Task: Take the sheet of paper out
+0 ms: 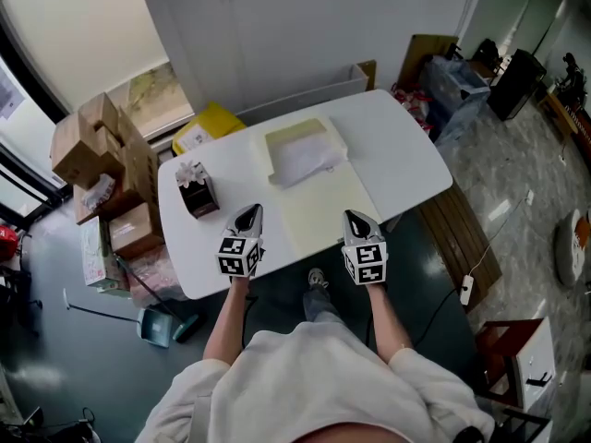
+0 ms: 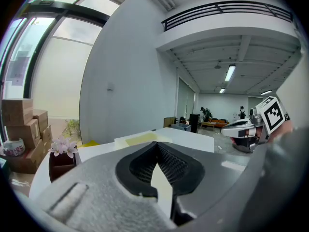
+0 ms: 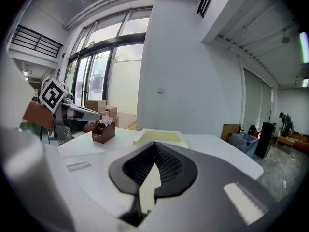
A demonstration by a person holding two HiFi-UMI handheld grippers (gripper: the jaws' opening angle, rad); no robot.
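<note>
A pale yellow folder lies open in the middle of the white table. A white sheet of paper rests on its far half. From both gripper views the folder shows as a low, flat stack ahead. My left gripper hovers at the near table edge, left of the folder. It is shut with nothing between its jaws. At the folder's near right corner my right gripper is also shut and holds nothing. Neither touches the paper.
A brown box with pale flowers stands on the table's left part. Cardboard boxes are stacked on the floor to the left. A wooden bench lies right of the table, and a dustpan is on the floor at lower left.
</note>
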